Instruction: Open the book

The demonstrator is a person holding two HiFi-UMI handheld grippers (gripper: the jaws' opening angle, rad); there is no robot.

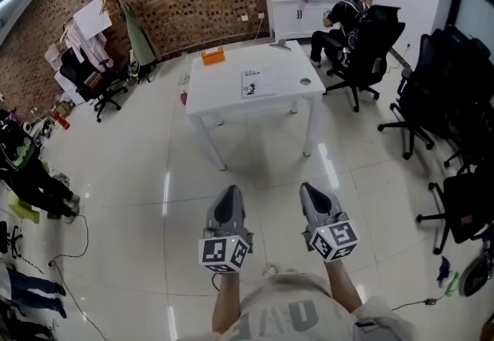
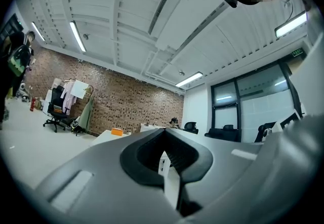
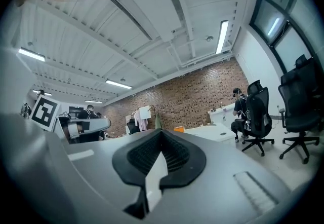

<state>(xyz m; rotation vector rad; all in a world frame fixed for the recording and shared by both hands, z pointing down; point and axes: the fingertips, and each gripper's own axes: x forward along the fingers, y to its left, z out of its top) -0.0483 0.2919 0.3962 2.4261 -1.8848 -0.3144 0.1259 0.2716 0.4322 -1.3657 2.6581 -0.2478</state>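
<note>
**A:** Head view first: where is the book (image 1: 258, 83)?

**B:** Flat on the white tabletop (image 1: 224, 92), apparently closed, well ahead of both claws across bare floor (image 1: 154, 170). It sits roughly between their lines, so neither the left claw (image 1: 229, 193) nor the right claw (image 1: 312, 191) is clearly nearer. Its long side seems to run away from them.

**A:** Left gripper view?

**B:** The left claw (image 2: 163, 134) is pressed together and empty. The tabletop (image 2: 105, 136) with an orange box (image 2: 117, 131) lies far beyond its tip, to the left. I can't make out the book.

**A:** Right gripper view?

**B:** The right claw (image 3: 162, 134) is likewise closed on nothing, and the tabletop (image 3: 211, 131) is far ahead to its right. I'd judge both must approach first.
</note>
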